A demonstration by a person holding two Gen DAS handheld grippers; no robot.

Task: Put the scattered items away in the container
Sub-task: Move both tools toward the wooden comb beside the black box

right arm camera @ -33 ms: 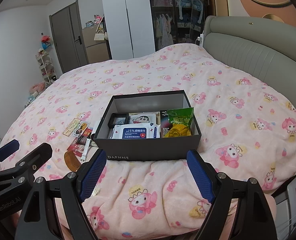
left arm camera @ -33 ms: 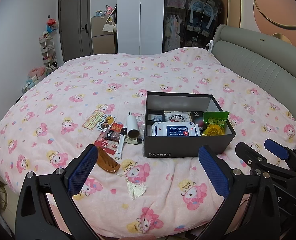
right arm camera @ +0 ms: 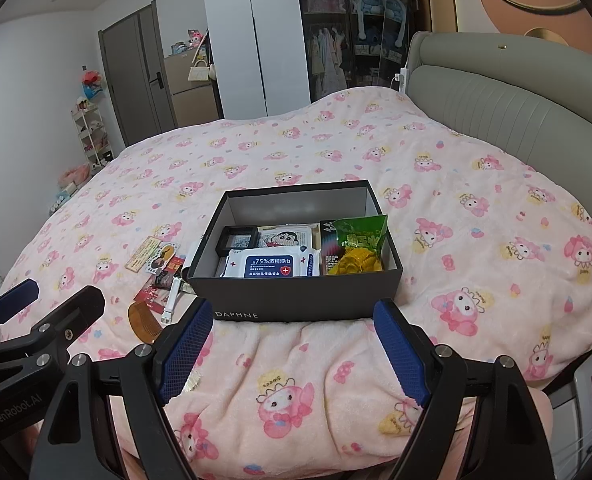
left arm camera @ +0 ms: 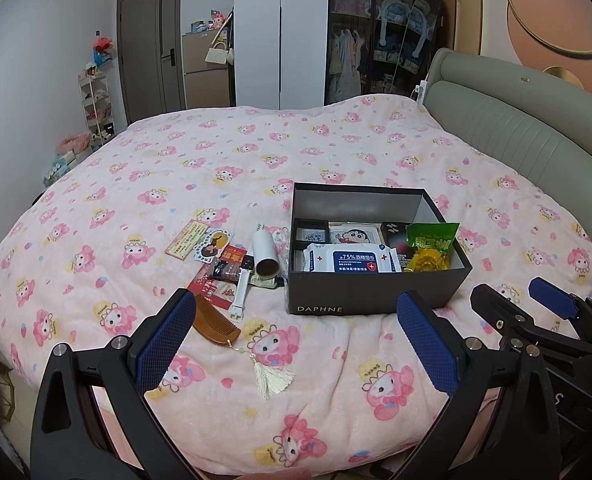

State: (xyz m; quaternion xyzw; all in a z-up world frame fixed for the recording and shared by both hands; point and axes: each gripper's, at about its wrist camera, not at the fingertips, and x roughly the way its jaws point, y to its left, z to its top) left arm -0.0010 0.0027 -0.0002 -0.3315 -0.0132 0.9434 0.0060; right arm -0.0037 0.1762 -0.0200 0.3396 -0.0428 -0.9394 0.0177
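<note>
Left gripper [left arm camera: 296, 340] hovers with jaws spread wide and empty; ahead to its left lie a wooden comb [left arm camera: 216, 322], a white watch [left arm camera: 243, 290] and cards [left arm camera: 194, 238], ahead-right the dark box [left arm camera: 371, 294]. Right gripper [right arm camera: 292, 354], also spread and empty, faces that box [right arm camera: 296, 300] straight on

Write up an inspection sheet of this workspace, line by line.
Surface: pink cartoon-print blanket covering the bed.
Job's things: dark box open, already holding a wipes pack and a green snack bag; left of it on the blanket lie a wooden comb with a tassel, a white tube, a white strap and cards.
Clutter: nothing seen beyond those.
Grippers: left gripper and right gripper, jaws wide, empty, short of the box.
Cables: a white cable by the headboard.
Surroundings: wardrobe, door, shelf rack.
</note>
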